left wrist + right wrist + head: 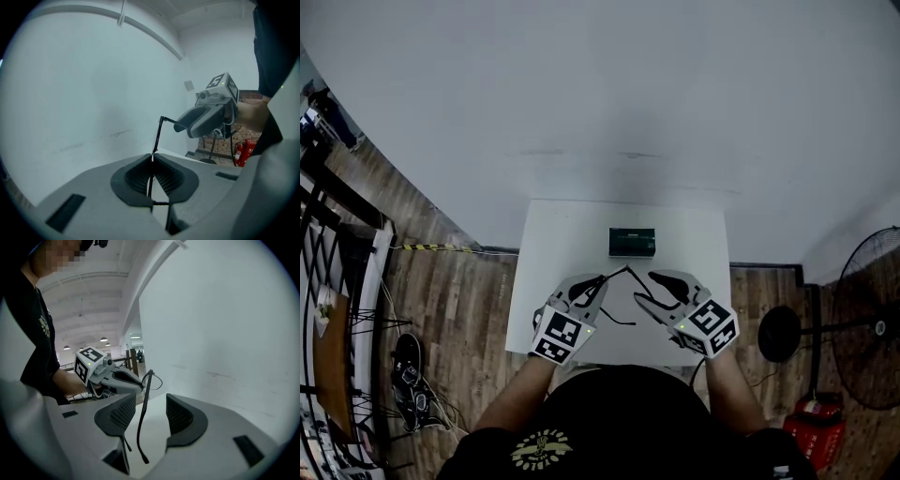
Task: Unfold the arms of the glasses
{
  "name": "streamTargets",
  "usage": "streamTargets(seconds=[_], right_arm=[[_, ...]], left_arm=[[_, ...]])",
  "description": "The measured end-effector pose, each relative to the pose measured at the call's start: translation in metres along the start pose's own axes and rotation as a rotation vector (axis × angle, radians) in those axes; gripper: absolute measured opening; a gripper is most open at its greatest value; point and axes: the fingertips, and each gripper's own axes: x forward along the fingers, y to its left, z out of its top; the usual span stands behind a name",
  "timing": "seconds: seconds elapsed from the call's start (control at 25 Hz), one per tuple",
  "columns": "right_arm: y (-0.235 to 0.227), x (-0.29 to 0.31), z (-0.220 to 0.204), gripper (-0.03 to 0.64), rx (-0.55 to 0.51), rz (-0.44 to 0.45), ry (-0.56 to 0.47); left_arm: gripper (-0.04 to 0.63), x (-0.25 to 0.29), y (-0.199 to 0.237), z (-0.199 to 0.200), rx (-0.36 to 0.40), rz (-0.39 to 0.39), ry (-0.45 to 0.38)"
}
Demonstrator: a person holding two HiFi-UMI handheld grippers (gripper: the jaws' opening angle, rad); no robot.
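Note:
The glasses are thin and black, held in the air above the white table. My left gripper is shut on them. In the left gripper view its pads pinch a thin black part of the glasses, which rises from the left gripper and bends toward the right gripper. My right gripper stands open. One arm of the glasses hangs loose between its pads, touching neither. The left gripper holds the far end.
A dark green box lies at the table's far edge, just beyond the grippers. Wooden floor surrounds the table. A standing fan and a red extinguisher are to the right, a black rack to the left.

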Motion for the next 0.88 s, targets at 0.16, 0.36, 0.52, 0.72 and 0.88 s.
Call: streamTargets(seconds=[0.16, 0.36, 0.52, 0.72, 0.88], right_arm=[[-0.006, -0.015, 0.025, 0.204, 0.015, -0.057, -0.169], [-0.014, -0.045, 0.052, 0.206, 0.003, -0.121, -0.380], [-0.013, -0.069, 0.065, 0.204, -0.024, -0.172, -0.467], [-0.017, -0.081, 0.064, 0.139, -0.040, -0.213, -0.489], [-0.027, -0.096, 0.055, 0.038, -0.021, -0.295, -0.485]], left_arm=[[0.021, -0.006, 0.012, 0.004, -0.089, 0.027, -0.068], [0.021, -0.018, 0.032, 0.015, -0.215, 0.039, -0.189], [0.021, -0.037, 0.050, 0.030, -0.287, 0.079, -0.303], [0.021, -0.060, 0.072, 0.046, -0.302, 0.150, -0.408], [0.021, -0.072, 0.074, 0.056, -0.290, 0.190, -0.443]])
